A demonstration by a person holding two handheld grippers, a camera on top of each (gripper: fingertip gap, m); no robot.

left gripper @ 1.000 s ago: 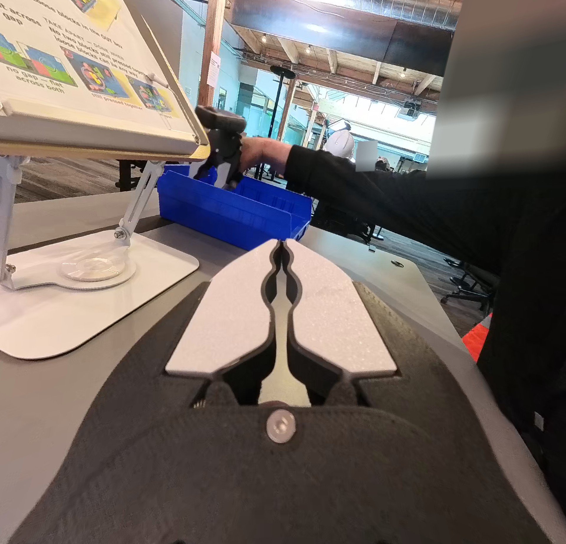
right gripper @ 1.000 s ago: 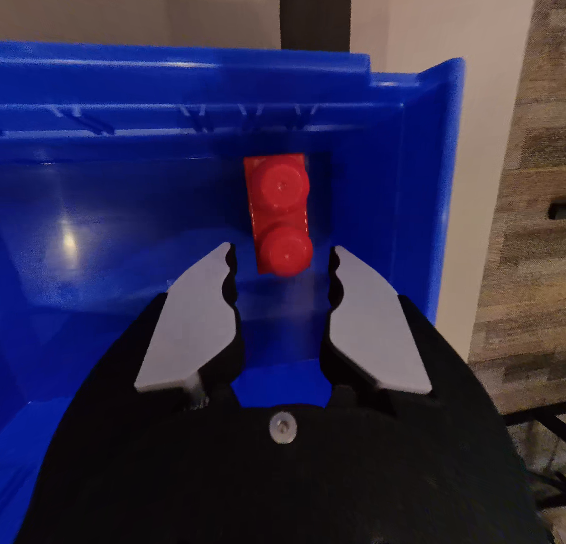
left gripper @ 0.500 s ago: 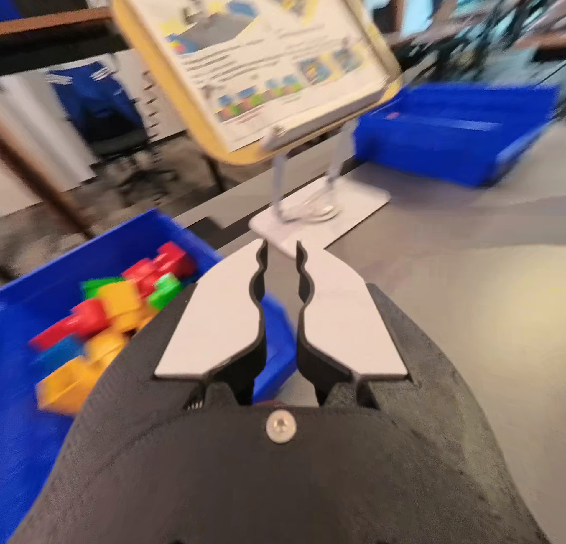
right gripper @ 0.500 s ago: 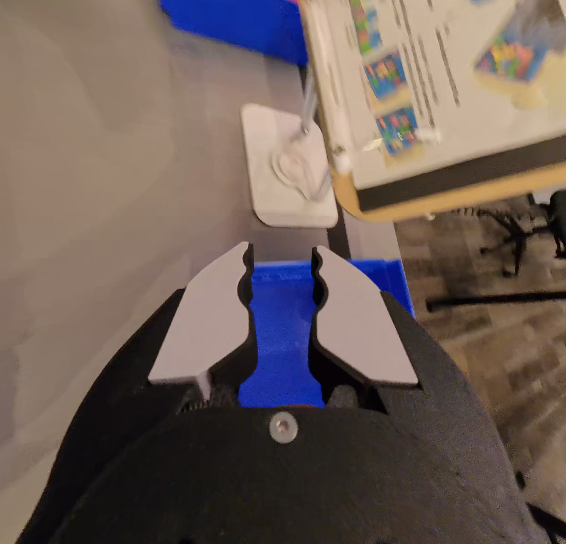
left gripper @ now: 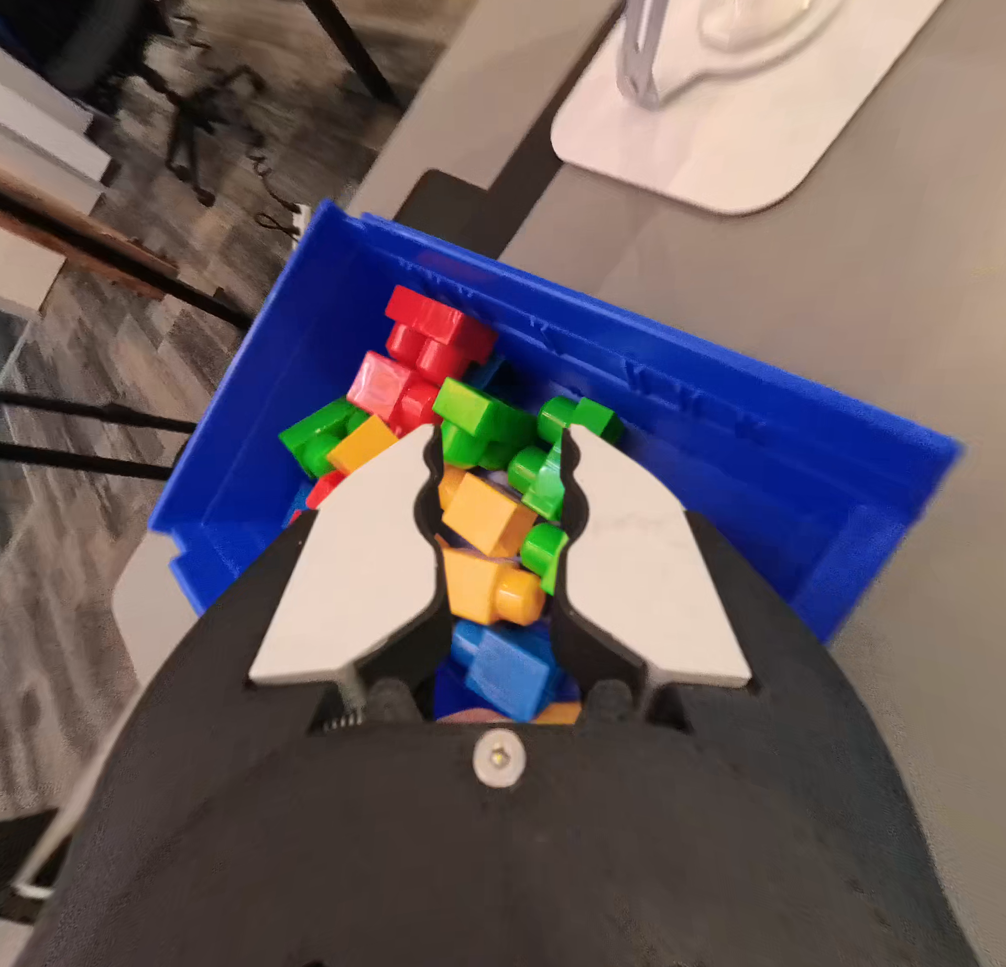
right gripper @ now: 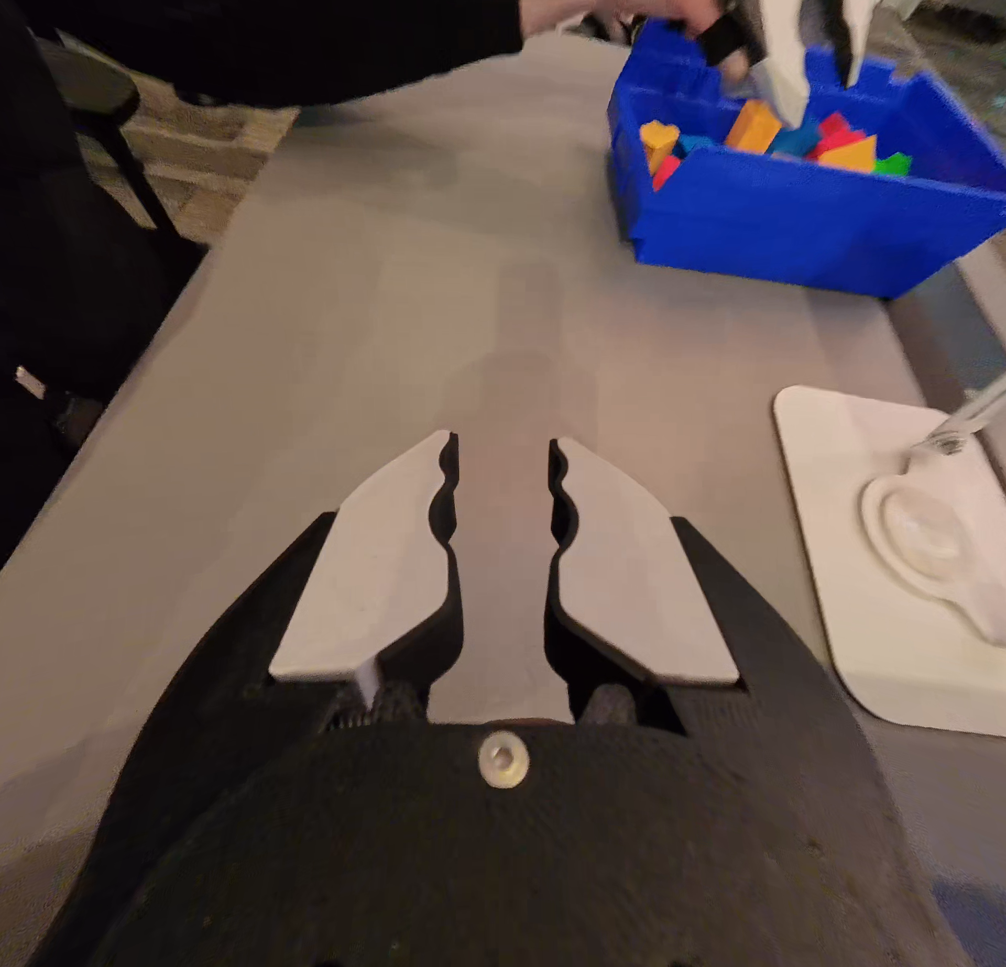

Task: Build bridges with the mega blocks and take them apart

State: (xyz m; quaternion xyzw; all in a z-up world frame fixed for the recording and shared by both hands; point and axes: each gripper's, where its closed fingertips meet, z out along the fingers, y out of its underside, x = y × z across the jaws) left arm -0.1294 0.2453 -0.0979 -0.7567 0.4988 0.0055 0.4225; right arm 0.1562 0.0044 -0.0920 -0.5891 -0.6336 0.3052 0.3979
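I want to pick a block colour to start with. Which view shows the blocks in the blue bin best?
The left wrist view: it looks down into the blue bin at the blocks, red, green, yellow and blue. The right wrist view shows only their tops above the bin's wall.

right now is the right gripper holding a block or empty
Empty. The right gripper has its fingers apart with only bare grey table between them; the blocks sit in the blue bin.
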